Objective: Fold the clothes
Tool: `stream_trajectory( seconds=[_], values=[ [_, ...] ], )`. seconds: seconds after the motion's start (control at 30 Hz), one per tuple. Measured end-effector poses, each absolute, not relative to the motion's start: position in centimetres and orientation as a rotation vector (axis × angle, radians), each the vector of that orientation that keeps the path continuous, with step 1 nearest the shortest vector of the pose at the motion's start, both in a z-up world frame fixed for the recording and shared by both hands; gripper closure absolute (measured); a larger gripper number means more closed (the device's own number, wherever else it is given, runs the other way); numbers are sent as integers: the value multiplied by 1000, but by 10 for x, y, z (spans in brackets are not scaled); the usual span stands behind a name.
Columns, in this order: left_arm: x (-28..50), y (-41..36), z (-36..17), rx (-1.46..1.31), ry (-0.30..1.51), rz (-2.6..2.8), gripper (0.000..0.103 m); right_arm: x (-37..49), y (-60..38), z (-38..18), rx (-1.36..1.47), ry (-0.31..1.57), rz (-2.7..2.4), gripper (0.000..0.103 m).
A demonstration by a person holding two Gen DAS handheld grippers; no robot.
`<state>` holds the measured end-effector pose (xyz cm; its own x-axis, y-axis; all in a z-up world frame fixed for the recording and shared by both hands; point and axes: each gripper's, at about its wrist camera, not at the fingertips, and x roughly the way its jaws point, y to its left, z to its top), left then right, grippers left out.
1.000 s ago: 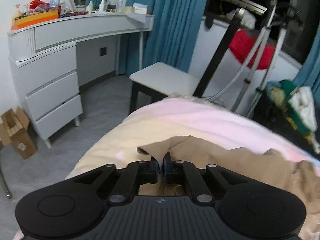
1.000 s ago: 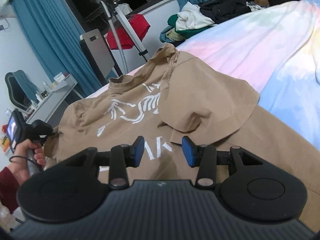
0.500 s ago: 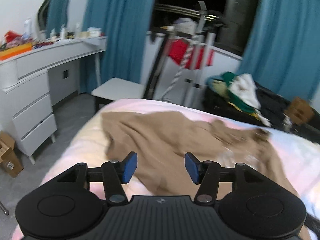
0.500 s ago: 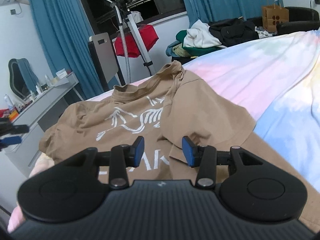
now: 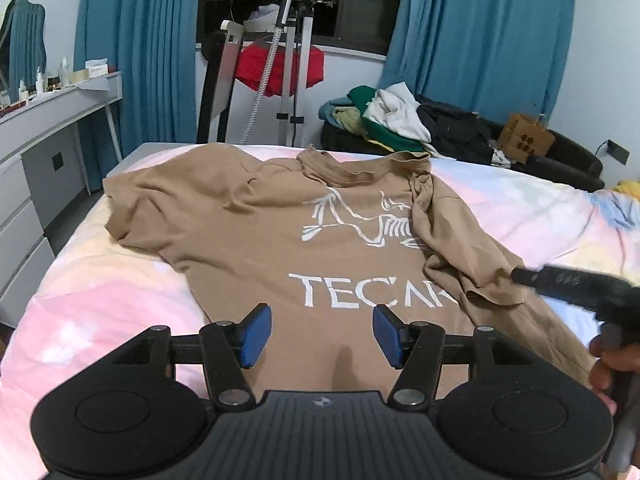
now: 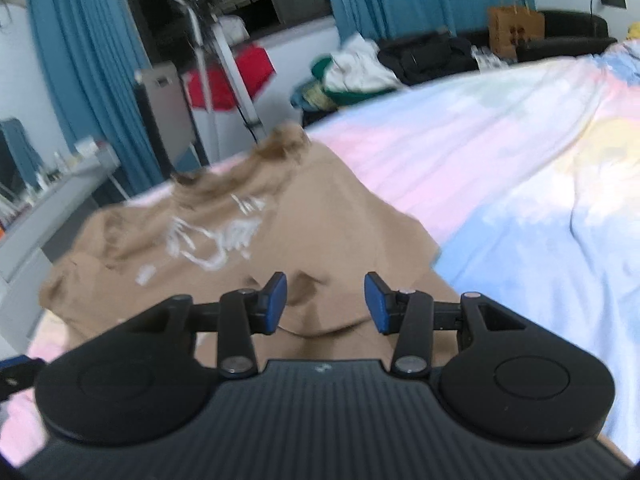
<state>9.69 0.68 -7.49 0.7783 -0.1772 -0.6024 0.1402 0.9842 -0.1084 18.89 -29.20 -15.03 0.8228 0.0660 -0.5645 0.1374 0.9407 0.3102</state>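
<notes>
The brown T-shirt [image 5: 280,248] lies on the bed [image 5: 92,280], print side up w/ white letters and a drawing showing, spread over the pink and yellow part of the cover. Going left to right: the left sleeve [image 5: 160,200] sticks out flat toward the desk [image 5: 52,108] side, the neck [image 5: 360,168] is at the far end near the clothes rack [image 5: 288,60], and the right sleeve [image 5: 460,240] is already flipped in over the body, a bit bunched. So the shirt's long line runs from the near hem straight away to the neck; it points away from the person. I think the fold is only just begun: one side in, the other side not yet. The left gripper [image 5: 322,336] hangs above the near hem, tongs wide apart, holding nothing. The right gripper [image 6: 325,300] is over the folded-in sleeve; its view is blurry, but the tongs look wide apart too and empty. Next move, prob: left gripper goes to the left sleeve or left edge, pinches the cloth, and brings it across to the middle. It needs a good pinch on just that edge, or the flat part will drag & wrinkle.
</notes>
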Motion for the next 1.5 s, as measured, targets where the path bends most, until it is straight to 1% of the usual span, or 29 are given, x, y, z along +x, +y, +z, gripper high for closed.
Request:
stream_trajectory(
  seconds=[0.13,0.2,0.27,0.37,0.43,0.47,0.5,0.6,0.77,0.93,1.1,1.23,1.3,1.37,1.43,1.47,1.5],
  values=[
    [106,17,-79,-73,660,-188,44,203,-303,-171,419,681,-84,54],
    [111,21,-80,-79,663,-191,44,208,-305,-176,459,681,-77,47],
    [114,23,-82,-75,662,-188,44,210,-304,-181,499,656,-51,44],
    [121,29,-85,-93,677,-182,44,215,-300,-186,512,633,-42,45],
    [124,32,-87,-105,682,-176,44,218,-293,-187,434,629,-72,63],
    [125,33,-88,-111,684,-172,44,219,-290,-186,396,624,-97,84],
    [126,34,-89,-115,684,-168,44,218,-291,-184,379,611,-117,92],
    [131,37,-92,-129,690,-157,44,214,-302,-166,400,530,-152,96],
    [139,39,-99,-144,699,-146,44,217,-335,-134,435,418,-230,97],
    [144,37,-108,-143,721,-142,44,236,-391,-120,494,301,-353,97],
    [153,33,-116,-137,744,-142,44,284,-441,-107,469,307,-400,97],
    [161,31,-124,-134,760,-145,44,321,-462,-91,357,280,-399,97],
    [165,31,-128,-136,771,-147,44,333,-465,-103,287,313,-399,97],
    [169,31,-131,-136,782,-145,44,345,-468,-118,227,361,-403,95],
    [172,31,-133,-141,789,-146,44,347,-475,-137,239,433,-398,94],
    [172,32,-133,-145,790,-147,44,345,-476,-144,254,456,-400,91],
    [172,33,-132,-147,785,-150,44,339,-475,-146,273,457,-409,80]
  ],
)
